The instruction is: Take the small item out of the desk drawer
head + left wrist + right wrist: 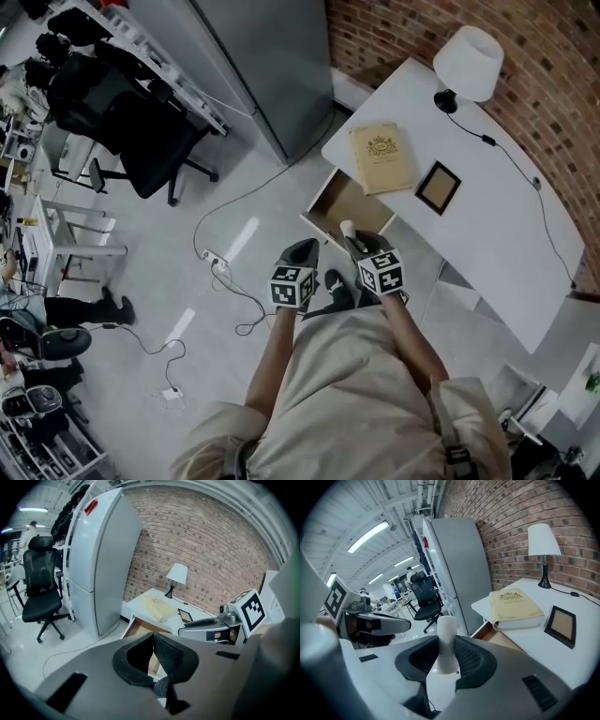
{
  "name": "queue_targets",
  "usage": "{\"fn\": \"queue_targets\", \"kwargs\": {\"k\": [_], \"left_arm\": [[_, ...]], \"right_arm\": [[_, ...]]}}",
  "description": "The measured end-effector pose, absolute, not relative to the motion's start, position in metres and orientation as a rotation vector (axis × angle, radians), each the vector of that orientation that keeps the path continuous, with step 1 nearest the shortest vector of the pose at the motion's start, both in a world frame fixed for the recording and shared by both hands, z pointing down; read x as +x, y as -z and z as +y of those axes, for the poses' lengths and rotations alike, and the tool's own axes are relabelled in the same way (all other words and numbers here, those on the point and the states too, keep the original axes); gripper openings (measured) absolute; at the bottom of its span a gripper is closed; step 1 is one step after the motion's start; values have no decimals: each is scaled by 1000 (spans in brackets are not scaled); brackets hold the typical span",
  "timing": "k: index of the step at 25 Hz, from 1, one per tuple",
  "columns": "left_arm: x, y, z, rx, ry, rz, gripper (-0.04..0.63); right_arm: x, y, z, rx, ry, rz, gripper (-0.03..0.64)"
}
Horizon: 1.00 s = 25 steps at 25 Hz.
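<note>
A small white bottle-like item [446,645] stands upright between the pads of my right gripper [446,639], which is shut on it. In the head view the item [347,228] sticks out of the right gripper [355,240] just over the front edge of the open wooden drawer [337,201] of the white desk [469,234]. What shows of the drawer's inside looks bare. My left gripper [302,250] hangs beside the right one, left of the drawer front; its jaws [152,637] meet at the tips with nothing between them.
On the desk lie a yellow book [382,157], a dark framed picture [438,187] and a white lamp [467,63] with its cord. A grey cabinet [262,66] stands left of the desk. A black office chair [131,122] and floor cables [225,272] lie further left.
</note>
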<state>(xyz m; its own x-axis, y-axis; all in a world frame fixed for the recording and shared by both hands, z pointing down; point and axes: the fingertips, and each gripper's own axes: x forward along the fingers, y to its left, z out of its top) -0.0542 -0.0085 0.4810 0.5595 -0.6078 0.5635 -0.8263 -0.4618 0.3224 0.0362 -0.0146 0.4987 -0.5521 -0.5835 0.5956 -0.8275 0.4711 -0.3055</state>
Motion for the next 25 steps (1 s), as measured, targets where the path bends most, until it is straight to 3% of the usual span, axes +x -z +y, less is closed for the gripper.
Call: {"fn": "queue_targets", "kwargs": {"k": [25], "left_arm": [[-44, -488, 2, 2294, -534, -1110, 17]], "right_arm": [[48, -501, -4, 1196, -760, -2316, 133]]}}
